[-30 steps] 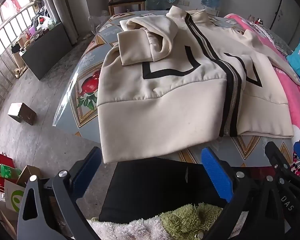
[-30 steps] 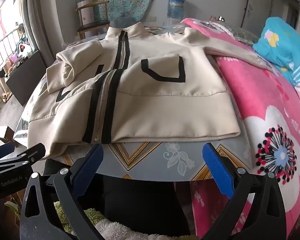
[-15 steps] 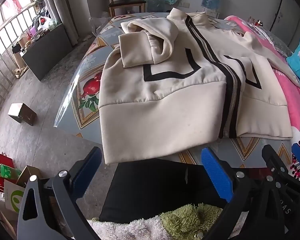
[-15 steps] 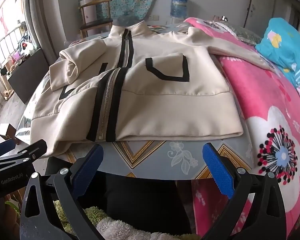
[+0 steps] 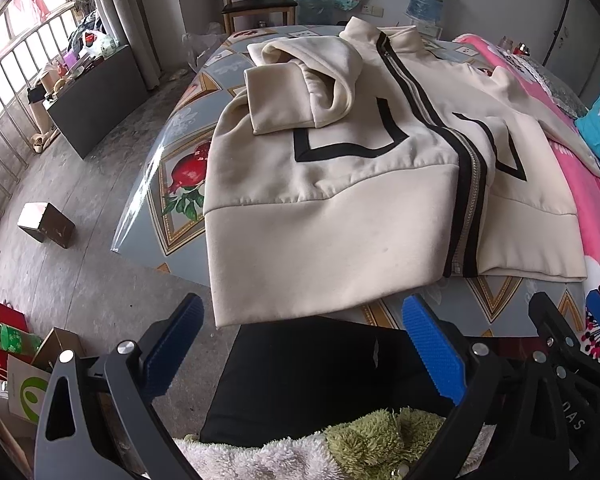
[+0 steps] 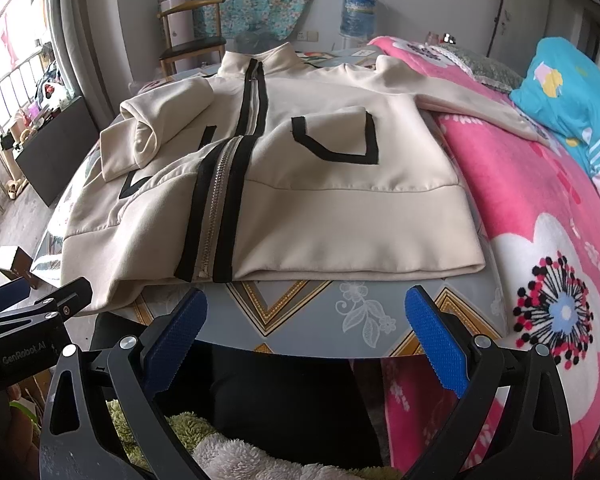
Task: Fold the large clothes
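Observation:
A cream zip jacket (image 5: 340,216) with black stripes lies front-up on the patterned table (image 5: 180,216). It also shows in the right wrist view (image 6: 320,208). Its left sleeve (image 5: 300,88) is folded over the chest. Its right sleeve (image 6: 480,104) stretches out over the pink blanket. The hem hangs a little over the near table edge. My left gripper (image 5: 300,340) is open and empty, just short of the hem. My right gripper (image 6: 306,332) is open and empty, near the table's front edge below the hem.
A pink floral blanket (image 6: 540,208) and a blue pillow (image 6: 572,92) lie on the right. A wooden chair (image 6: 192,40) and a water bottle (image 6: 358,10) stand behind the table. A small box (image 5: 46,224) and bags (image 5: 16,344) sit on the floor at left.
Both grippers have crept slightly forward toward the jacket's hem. Both stay open. The jacket has not moved.

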Motion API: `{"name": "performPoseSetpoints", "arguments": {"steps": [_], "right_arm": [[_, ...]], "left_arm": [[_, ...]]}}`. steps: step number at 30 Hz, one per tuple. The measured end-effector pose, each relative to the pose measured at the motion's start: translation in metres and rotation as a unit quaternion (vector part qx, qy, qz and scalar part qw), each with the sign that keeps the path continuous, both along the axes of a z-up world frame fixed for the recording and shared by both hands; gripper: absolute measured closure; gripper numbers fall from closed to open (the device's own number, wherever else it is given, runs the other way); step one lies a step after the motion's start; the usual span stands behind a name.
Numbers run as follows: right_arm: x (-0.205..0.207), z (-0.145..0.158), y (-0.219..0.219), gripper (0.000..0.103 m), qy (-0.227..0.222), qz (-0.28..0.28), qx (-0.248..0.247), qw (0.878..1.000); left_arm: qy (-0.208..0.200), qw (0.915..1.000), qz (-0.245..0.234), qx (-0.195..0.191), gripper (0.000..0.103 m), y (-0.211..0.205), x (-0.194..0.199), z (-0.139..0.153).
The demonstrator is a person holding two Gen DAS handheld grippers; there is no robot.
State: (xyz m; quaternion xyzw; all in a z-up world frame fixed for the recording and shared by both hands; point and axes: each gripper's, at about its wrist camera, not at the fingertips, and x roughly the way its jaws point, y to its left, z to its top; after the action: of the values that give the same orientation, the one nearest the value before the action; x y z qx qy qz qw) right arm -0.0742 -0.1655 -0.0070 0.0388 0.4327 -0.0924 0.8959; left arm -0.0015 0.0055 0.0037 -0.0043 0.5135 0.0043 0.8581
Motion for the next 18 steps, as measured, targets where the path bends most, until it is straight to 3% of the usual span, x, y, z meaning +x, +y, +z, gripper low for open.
{"name": "performPoseSetpoints", "arguments": {"steps": [18], "right_arm": [[-0.0013,0.0018,0.0008,0.007,-0.002,0.003,-0.004,1.000]], "left_arm": [[-0.005,1.0000,0.005,0.002,0.005,0.0028,-0.0001,0.0019]]}}
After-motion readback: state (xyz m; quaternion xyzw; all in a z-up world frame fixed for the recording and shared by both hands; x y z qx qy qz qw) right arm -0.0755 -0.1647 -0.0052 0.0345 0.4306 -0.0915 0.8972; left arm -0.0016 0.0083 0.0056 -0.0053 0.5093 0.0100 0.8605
